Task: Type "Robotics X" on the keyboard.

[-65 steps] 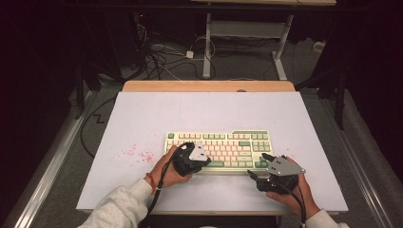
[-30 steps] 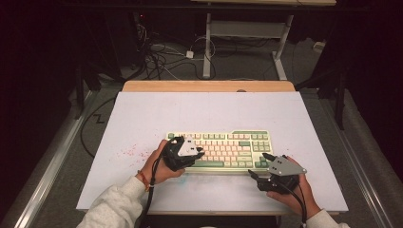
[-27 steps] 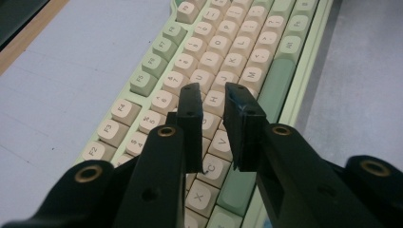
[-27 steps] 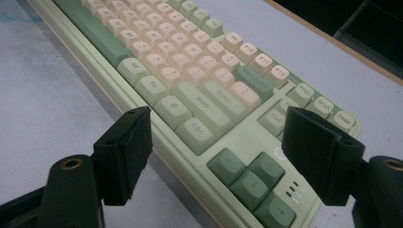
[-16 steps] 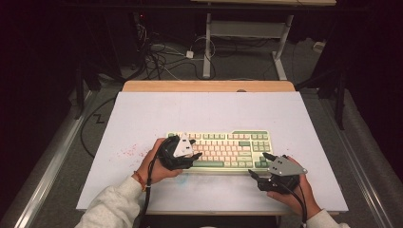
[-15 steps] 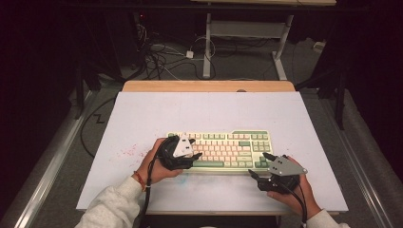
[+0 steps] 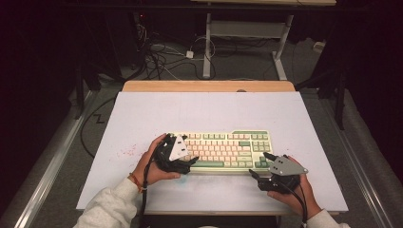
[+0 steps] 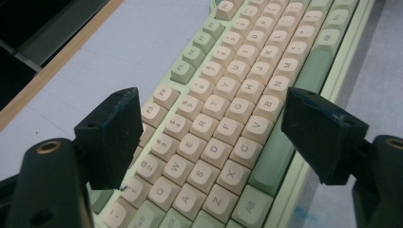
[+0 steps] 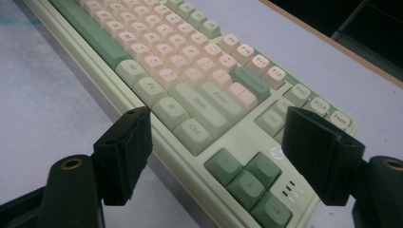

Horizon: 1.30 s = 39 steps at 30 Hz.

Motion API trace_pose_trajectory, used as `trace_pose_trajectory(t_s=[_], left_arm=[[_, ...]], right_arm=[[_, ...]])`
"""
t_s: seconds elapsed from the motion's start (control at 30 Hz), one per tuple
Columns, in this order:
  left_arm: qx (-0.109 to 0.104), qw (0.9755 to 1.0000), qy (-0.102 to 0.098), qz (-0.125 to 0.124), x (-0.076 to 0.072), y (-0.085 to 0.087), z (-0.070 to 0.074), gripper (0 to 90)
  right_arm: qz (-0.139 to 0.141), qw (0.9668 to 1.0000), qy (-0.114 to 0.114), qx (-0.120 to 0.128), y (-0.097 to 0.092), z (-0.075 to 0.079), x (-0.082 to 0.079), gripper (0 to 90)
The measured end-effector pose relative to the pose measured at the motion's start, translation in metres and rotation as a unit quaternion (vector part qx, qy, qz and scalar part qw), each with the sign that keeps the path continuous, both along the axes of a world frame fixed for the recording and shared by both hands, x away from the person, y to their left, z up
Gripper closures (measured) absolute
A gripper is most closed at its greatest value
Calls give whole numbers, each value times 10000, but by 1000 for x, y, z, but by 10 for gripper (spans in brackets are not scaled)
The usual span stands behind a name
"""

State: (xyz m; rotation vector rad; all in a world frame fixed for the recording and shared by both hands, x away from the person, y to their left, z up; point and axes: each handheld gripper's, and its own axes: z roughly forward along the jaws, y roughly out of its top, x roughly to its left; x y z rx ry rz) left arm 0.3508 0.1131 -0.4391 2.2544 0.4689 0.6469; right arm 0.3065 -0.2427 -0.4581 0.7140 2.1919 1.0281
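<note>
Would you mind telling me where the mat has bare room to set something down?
The white mat is bare between the keyboard and the far wooden edge, and left and right of the keyboard. The near strip is crowded by the left gripper and right gripper.

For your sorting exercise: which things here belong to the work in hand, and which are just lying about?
In the job: keyboard; left gripper; right gripper.
Lying about: floor cables; red specks on the table.
</note>
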Motion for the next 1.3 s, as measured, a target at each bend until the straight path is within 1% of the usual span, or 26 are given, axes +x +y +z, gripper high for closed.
trace_pose_trajectory(t_s=[0.07, 0.13, 0.27, 0.47, 0.67, 0.8, 0.93, 1.03, 1.1, 1.17, 1.23, 1.3], left_arm=[[104, 9999, -68, 43, -1, 4, -2, 197], [109, 9999, -56, 63, -1, 8, -3, 197], [247, 9995, -126, 133, -4, 16, -5, 199], [292, 9990, -218, 249, -9, 26, -9, 202], [317, 9988, -168, 341, -13, 38, -16, 203], [332, 9986, -136, 401, -16, 45, -20, 202], [326, 9984, -80, 466, -18, 52, -23, 202], [356, 9981, -44, 499, -21, 56, -26, 202], [334, 9980, 13, 532, -23, 58, -28, 203], [372, 9978, 26, 554, -25, 61, -30, 202], [407, 9976, 39, 565, -26, 62, -32, 202], [403, 9975, 88, 571, -27, 64, -33, 202]], right_arm=[[-6, 10000, 0, 8, 0, 0, 0, 256], [-8, 10000, -7, 15, -1, 0, 0, 256], [-18, 10000, -13, 21, -1, 1, 0, 256], [-42, 10000, -20, 47, -2, 1, 1, 256], [-50, 10000, -5, 34, -3, 1, 1, 268], [-21, 10000, 34, 29, -2, 1, 0, 297], [28, 9999, 47, 132, -2, 2, -1, 362], [103, 9998, 81, 162, -2, 3, -1, 464], [124, 9997, 136, 175, -1, 3, -1, 517], [147, 9996, 168, 164, 0, 4, 0, 589], [166, 9996, 187, 126, 1, 5, 0, 629], [212, 9995, 192, 146, 1, 6, 0, 689]])
